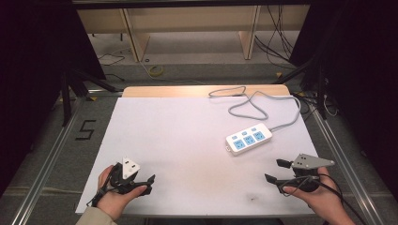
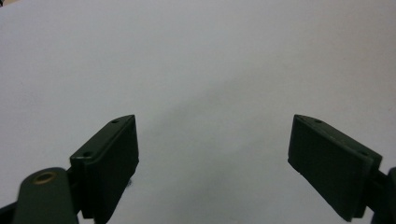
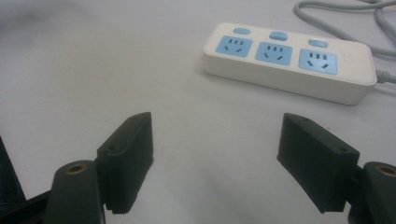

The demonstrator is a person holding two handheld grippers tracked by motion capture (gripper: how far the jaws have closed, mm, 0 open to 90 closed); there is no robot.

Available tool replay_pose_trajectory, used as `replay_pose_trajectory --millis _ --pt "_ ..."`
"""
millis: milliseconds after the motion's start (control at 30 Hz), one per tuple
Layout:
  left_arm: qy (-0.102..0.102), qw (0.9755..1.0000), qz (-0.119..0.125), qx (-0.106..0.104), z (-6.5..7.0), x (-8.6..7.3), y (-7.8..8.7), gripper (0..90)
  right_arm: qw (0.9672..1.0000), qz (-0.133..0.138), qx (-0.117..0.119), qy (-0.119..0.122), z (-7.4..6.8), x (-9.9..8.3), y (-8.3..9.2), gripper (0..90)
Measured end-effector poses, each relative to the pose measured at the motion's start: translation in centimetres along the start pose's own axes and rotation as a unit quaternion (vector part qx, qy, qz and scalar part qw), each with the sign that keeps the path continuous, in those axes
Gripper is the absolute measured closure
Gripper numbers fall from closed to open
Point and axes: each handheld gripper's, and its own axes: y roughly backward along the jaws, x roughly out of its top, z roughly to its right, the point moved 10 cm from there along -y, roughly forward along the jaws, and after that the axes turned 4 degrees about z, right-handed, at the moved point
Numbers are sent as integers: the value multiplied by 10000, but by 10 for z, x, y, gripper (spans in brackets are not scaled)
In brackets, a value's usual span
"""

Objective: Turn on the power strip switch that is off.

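White table sheet [image 1: 187, 140] mostly bare, wide free room centre and left of high view. Power strip [image 1: 248, 138] right of centre: white body, three blue sockets, grey cord [image 1: 263, 105] looping toward upper right. Left gripper [image 1: 145, 183] lower left, right gripper [image 1: 277, 171] lower right; both jaws wide apart, holding nothing, well clear of strip.
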Motion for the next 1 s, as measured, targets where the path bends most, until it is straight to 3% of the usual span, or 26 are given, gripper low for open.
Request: replay_pose_trajectory --millis 333,533,667,1000 --pt "-55 10000 27 -30 4 1 -2 158 9997 34 -182 164 1 4 1 310" --pt "-94 9999 7 -51 6 1 -3 158 9996 117 -148 216 0 8 2 541" --pt "-88 10000 15 -45 6 1 -3 158 9996 144 -138 217 -1 11 2 616" --pt "-92 10000 13 -35 6 2 -4 159 9985 146 -487 197 6 23 5 880"
